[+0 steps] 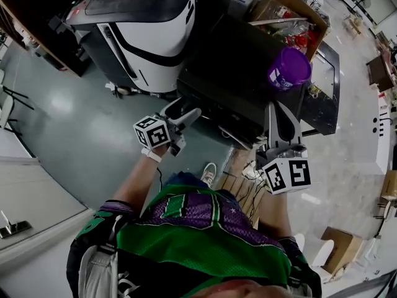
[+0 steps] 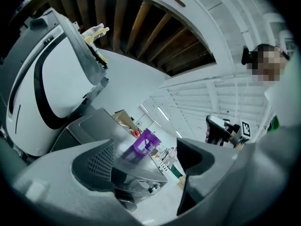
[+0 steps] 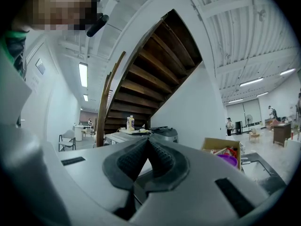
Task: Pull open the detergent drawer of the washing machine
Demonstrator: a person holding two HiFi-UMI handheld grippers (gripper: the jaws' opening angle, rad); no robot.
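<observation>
Closest to the head camera is the person's green and purple jersey (image 1: 205,228), with both arms stretched out in front and a white shoe (image 1: 209,172) down on the grey floor (image 1: 74,123). The left claw (image 1: 183,112) (image 2: 146,159) points level with its jaws wide apart. Nothing is pinched between them, you just look through the gap at stuff further off. The right claw (image 1: 282,123) (image 3: 148,147) is closed, its ribbed pads meet at the tips and it holds nothing. Right ahead of both claws is the dark grey boxy washing machine (image 1: 236,73) (image 2: 94,126). The left claw is near its front left corner and the right claw sits over its front edge, and I can't say either one touches it. The detergent drawer I honestly can't pick out in any view, because the head view looks down onto the top and hides the front face. A round purple plastic tub (image 1: 289,68) (image 2: 143,142) (image 3: 229,159) stands on the machine's top, toward the right side. Just behind that is an open brown cardboard box (image 1: 288,11) (image 3: 221,147) full of mixed bits. Off to the left stands a big white machine with black trim (image 1: 149,30) (image 2: 42,93), and a dark wooden staircase (image 3: 155,65) (image 2: 141,27) rises behind it all.
</observation>
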